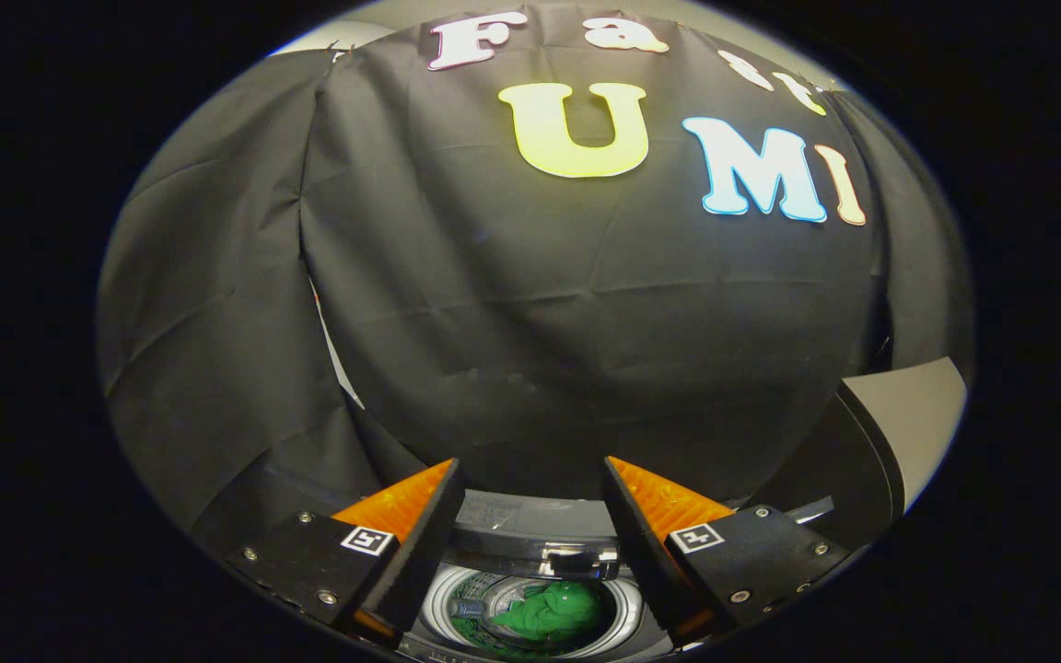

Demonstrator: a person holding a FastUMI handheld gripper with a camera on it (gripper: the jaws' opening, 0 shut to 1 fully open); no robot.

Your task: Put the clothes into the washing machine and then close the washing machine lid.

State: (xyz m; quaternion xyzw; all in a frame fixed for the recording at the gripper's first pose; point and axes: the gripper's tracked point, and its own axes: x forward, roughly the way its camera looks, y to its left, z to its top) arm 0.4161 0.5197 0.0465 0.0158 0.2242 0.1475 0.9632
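With its two fingers spread wide and nothing held between them, the handheld two-finger gripper (530, 479) hangs above a top-loading washing machine (530, 525), its camera looking forward over the appliance toward the booth's wall. Each finger carries a ribbed pad on its inner face and a small square black-and-white marker on the block behind it. In the gap between the fingers, and below them, lies the machine's round stainless-steel drum (443, 603), its bright metal rim ringing the mouth. Inside the drum rests a crumpled green cloth garment (553, 610), bunched into a soft heap slightly toward the right finger's side of the opening; the perforated drum wall shows around it. The garment touches neither finger and sits well beneath them. Just beyond the drum mouth, between the fingertips, runs the machine's dark grey top panel with a glossy, chrome-like handle strip (577, 560) along its near edge. The machine's opening is uncovered, the clothing plainly exposed from above. To the right of the right finger, a dark panel with a pale grey face (917, 424) stands tilted upward beside the machine; whether it is the raised lid cannot be told. Behind everything hangs creased black cloth (512, 322), draped in folds.
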